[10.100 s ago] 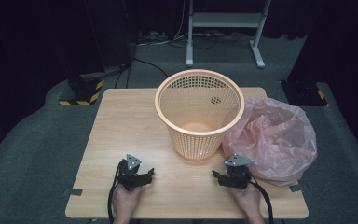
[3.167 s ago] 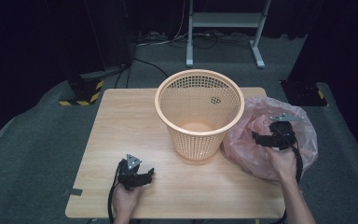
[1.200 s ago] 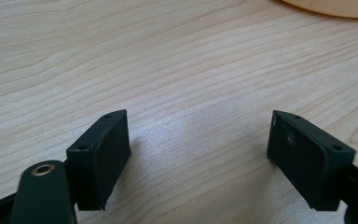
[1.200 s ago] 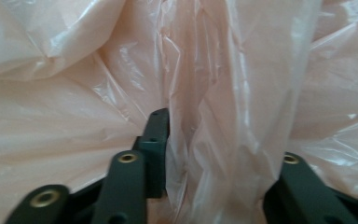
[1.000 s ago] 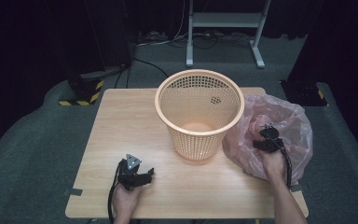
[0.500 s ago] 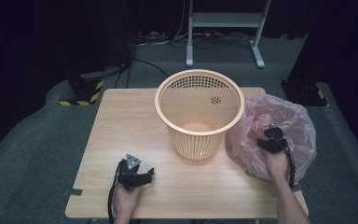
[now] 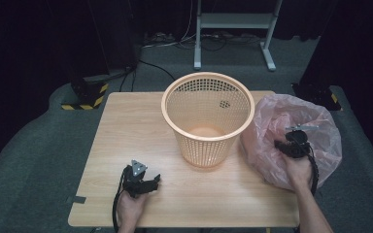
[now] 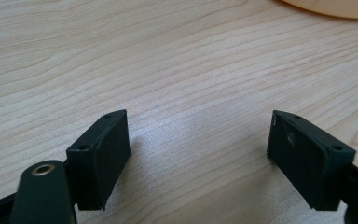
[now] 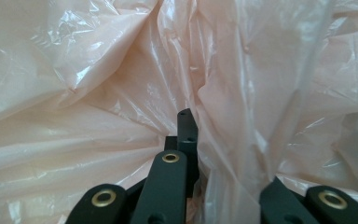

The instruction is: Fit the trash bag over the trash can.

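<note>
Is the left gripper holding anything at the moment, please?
No, the left gripper stands open over the bare table.

Wooden table (image 7: 141,126): basket (image 7: 206,119), plastic bag (image 7: 277,126)

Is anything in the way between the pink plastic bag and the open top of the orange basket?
Nothing visible. The right gripper is shut on the pink plastic bag, which lies just right of the orange mesh basket; its open top holds nothing.

Left gripper (image 7: 148,182) at lower left of the high view, jaws wide apart, right gripper (image 7: 291,145) at right, jaws just closed, pinching film.
</note>
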Demonstrator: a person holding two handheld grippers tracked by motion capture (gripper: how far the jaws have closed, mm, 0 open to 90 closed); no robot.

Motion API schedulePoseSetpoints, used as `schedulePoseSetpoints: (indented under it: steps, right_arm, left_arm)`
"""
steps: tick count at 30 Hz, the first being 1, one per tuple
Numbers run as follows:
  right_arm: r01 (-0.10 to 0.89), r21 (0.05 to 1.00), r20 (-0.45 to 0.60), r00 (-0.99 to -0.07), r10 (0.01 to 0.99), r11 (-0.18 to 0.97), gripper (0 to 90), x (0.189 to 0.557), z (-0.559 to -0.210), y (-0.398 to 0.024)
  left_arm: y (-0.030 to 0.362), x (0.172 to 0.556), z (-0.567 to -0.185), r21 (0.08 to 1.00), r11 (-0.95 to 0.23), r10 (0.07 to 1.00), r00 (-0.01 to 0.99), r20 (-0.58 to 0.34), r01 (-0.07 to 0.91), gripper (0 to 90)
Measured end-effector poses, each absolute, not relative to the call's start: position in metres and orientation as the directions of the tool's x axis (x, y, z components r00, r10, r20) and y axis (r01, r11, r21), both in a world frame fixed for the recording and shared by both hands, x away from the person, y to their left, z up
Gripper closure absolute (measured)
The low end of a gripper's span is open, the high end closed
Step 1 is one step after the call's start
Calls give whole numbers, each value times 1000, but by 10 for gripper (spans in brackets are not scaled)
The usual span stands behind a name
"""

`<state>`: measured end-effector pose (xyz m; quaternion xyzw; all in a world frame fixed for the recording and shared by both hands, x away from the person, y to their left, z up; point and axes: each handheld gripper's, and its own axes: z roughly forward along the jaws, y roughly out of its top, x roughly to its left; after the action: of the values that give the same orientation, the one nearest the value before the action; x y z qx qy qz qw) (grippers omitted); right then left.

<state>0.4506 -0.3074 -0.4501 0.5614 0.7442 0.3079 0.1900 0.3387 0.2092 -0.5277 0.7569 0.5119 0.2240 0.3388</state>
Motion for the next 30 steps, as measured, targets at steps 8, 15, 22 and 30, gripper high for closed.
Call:
schedulePoseSetpoints:
  steps: [8, 15, 22, 30]
  right_arm:
    - [704, 684, 53, -310, 949, 192, 883, 442, -438, -312]
    - [697, 691, 62, -322, 945, 192, 883, 436, -428, -315]
    - [682, 705, 64, -337, 939, 196, 883, 428, -418, -318]
    - [669, 715, 63, -353, 934, 205, 882, 419, -405, -321]
  left_arm:
    - [209, 339, -528, 743, -245, 927, 375, -8, 623, 213]
    - [209, 339, -528, 743, -246, 927, 375, -8, 623, 213]
    - [209, 339, -528, 743, -245, 927, 375, -9, 623, 213]
    - [209, 339, -528, 743, -246, 927, 375, -8, 623, 213]
